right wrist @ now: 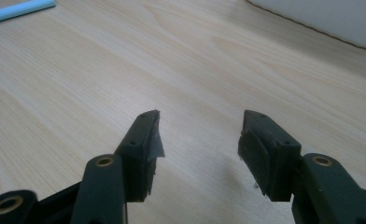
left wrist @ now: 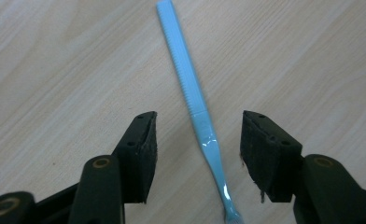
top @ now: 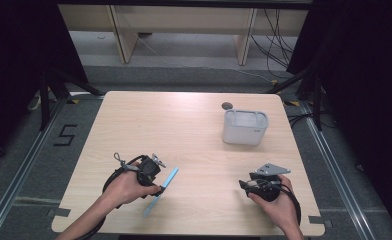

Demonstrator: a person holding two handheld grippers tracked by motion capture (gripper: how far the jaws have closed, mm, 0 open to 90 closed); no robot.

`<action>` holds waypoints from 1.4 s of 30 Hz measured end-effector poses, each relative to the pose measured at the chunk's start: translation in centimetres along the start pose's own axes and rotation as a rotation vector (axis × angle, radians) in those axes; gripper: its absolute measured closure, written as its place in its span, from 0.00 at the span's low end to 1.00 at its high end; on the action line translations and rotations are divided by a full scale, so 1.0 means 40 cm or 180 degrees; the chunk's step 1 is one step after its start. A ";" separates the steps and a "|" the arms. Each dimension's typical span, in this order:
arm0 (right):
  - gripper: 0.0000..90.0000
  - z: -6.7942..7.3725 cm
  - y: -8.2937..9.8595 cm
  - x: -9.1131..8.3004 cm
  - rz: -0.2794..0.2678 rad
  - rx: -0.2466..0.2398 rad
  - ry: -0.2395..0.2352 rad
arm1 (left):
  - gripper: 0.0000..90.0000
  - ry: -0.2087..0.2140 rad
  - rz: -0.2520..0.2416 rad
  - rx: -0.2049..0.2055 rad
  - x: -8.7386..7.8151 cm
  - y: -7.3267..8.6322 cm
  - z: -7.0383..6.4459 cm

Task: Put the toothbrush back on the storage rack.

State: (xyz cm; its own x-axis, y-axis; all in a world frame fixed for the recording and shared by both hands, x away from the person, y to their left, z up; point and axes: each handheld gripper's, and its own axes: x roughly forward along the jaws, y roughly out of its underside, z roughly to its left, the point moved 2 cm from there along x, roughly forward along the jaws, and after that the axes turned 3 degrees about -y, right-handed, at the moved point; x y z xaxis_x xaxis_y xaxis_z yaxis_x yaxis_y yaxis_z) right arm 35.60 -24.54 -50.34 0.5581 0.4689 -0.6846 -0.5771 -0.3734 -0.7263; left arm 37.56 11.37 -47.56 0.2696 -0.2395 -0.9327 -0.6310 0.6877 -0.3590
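Left tool [left wrist: 199, 154] angled down over blue toothbrush [left wrist: 195, 107], jaws spread astride it; right tool [right wrist: 200, 149] low, spread, empty.

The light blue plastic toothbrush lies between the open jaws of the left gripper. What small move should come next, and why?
Probably lower the left gripper and close it on the light blue plastic toothbrush: its jaws stand open on either side of the handle, not touching it, and the toothbrush lies flat on the wooden table.
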 end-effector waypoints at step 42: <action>0.53 0.019 0.003 0.015 0.0069 0.0134 -0.0158 | 0.72 0.0023 0.0916 0.0103 0.085 -0.065 -0.017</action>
State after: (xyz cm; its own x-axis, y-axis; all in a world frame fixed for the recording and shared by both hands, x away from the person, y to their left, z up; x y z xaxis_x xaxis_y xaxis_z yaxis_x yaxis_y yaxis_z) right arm 35.41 -23.69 -50.78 0.5155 0.5006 -0.6954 -0.6140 -0.3503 -0.7073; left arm 39.61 8.30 -49.82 0.0775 -0.0362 -0.9963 -0.6572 0.7497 -0.0783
